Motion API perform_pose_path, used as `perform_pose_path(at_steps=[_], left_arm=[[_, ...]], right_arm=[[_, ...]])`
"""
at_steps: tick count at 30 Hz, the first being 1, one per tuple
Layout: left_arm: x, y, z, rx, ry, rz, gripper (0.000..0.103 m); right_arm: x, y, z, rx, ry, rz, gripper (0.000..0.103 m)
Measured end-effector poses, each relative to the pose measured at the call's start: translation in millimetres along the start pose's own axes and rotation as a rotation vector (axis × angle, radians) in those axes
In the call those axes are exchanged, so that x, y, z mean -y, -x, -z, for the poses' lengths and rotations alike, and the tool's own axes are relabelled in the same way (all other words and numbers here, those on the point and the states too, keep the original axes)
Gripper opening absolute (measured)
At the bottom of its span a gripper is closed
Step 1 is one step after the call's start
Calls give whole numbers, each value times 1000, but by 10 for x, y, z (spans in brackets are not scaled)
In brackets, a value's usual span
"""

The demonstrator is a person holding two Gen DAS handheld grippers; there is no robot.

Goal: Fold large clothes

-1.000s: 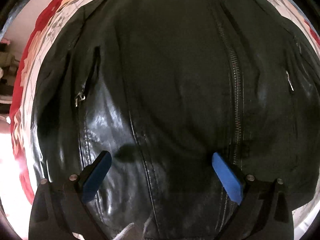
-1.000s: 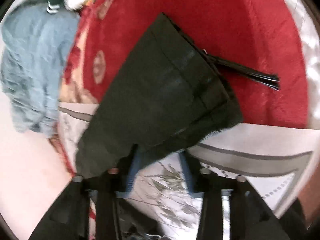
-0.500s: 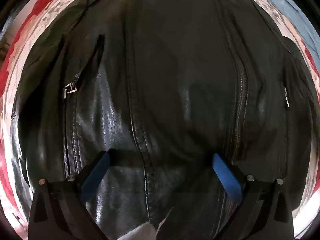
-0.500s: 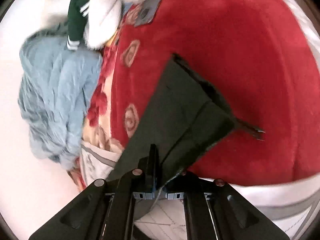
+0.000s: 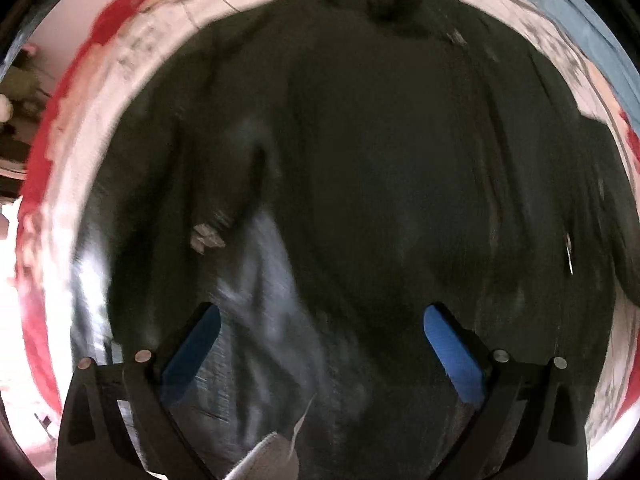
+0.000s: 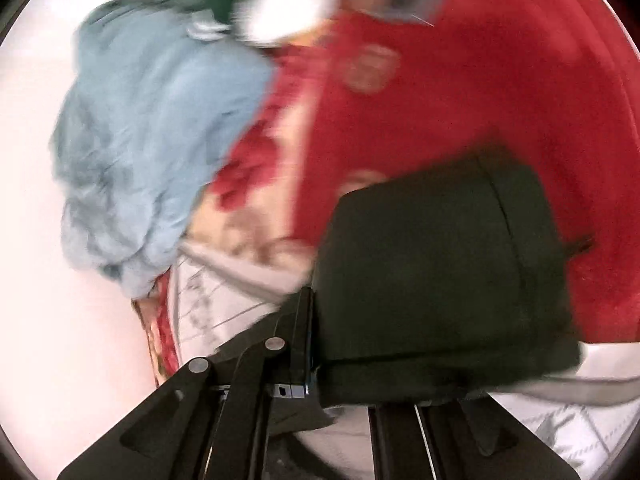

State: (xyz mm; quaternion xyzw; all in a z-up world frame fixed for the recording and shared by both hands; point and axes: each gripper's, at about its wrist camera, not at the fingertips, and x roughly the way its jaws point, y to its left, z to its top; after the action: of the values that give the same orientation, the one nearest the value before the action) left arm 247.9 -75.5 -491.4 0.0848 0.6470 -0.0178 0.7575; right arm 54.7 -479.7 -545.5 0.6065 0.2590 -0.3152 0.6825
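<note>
Leather jacket (image 5: 360, 200) lies spread on the bed (image 5: 132, 52); right gripper (image 6: 316, 364) pinches its sleeve (image 6: 440, 272), left gripper (image 5: 320, 344) hovers wide. Next: carry that sleeve across the body.

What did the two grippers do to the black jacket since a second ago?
The right gripper closed on the end of the jacket's sleeve and lifted it off the red blanket. The left gripper stayed open above the jacket, holding nothing. The blue clothes stayed in their pile.
</note>
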Motion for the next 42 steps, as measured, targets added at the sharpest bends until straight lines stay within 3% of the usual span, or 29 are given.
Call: perform_pose_path(at_steps=[4, 9, 15, 18, 20, 23, 25, 28, 29, 30, 32, 36, 39, 42], left_arm=[[-290, 46, -218, 20, 56, -48, 103], [-578, -12, -457, 31, 117, -100, 103], [-1102, -50, -674, 67, 187, -163, 103], [-1370, -141, -589, 40, 237, -177, 103], [-1472, -153, -450, 17, 273, -177, 103], [-1660, -236, -299, -13, 315, -181, 103], [-1777, -288, -218, -28, 339, -182, 103], [-1904, -291, -140, -33, 367, -168, 103], [-1918, -264, -125, -34, 371, -164, 103], [-1941, -233, -98, -31, 377, -160, 103], [-1998, -138, -5, -25, 395, -149, 103], [-2184, 117, 407, -32, 483, -125, 103], [-2387, 242, 943, -83, 627, -60, 103], [-2630, 253, 1632, -147, 842, 61, 103]], right_arm=[[-840, 54, 340, -21, 209, -7, 5], [-1945, -252, 1159, -98, 546, 23, 5], [-2934, -1039, 2728, -233, 980, 56, 5], [-3100, -1413, 3548, -291, 1195, 72, 5], [-3088, -1697, 4277, -343, 1379, 97, 5], [-2821, -2011, 5095, -461, 1574, 152, 5], [-2558, -2127, 5407, -526, 1662, 207, 8], [-2470, -2132, 5453, -642, 1622, 200, 29], [-2480, -2100, 5391, -705, 1575, 168, 46], [-2486, -2063, 5308, -766, 1520, 145, 53], [-2474, -1904, 5037, -855, 1383, 102, 55], [-2316, -1521, 4558, -858, 1292, 153, 57], [-2113, -1323, 4263, -853, 1253, 241, 57], [-1853, -1222, 4114, -885, 1199, 299, 57]])
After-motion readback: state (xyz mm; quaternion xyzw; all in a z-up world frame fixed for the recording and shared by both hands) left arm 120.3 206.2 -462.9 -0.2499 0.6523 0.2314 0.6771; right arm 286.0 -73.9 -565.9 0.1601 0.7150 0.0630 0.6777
